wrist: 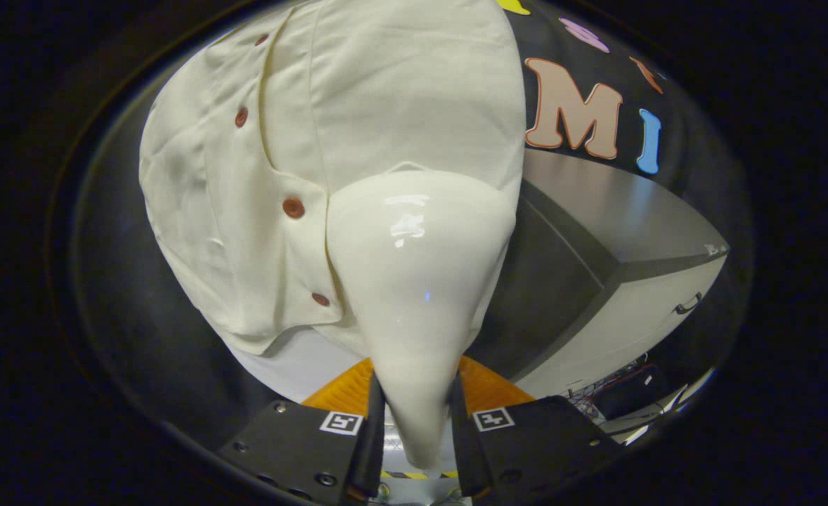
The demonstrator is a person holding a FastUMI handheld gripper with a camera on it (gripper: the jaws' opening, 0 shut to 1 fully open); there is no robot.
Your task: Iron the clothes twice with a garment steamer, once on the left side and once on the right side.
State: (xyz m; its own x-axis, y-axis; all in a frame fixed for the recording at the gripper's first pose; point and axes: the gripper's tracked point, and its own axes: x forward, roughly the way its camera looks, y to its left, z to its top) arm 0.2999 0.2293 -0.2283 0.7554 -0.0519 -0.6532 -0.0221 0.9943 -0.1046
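**Tongs clamp the steamer against the right half of the shirt**

The tongs [414, 422] are closed on the narrow handle of the garment steamer [417, 281], one finger pressing each side of it. The steamer's broad head sits beyond the fingers, laid against the cream shirt [259, 176], just right of the shirt's buttoned placket [293, 207]. The shirt hangs upright, so the pass in hand looks like the one on that side of the buttons.

What could go wrong: the handle is glossy and tapers towards the tongs, so a hard push into the fabric could let it slide or twist between the fingers. The head lies near the shirt's right edge; drifting further that way would carry it off the cloth. Drifting towards the placket could catch a button or the fold of fabric there.

Room to move: above the steamer head the shirt panel runs broad and smooth, giving a free path upward. Left of the placket the other half of the shirt is creased and unobstructed. To the right of the shirt stands a grey cabinet [632, 281], near enough to limit a wide swing. Below the hem a white surface and an orange strip [344, 393] lie close to the tongs.
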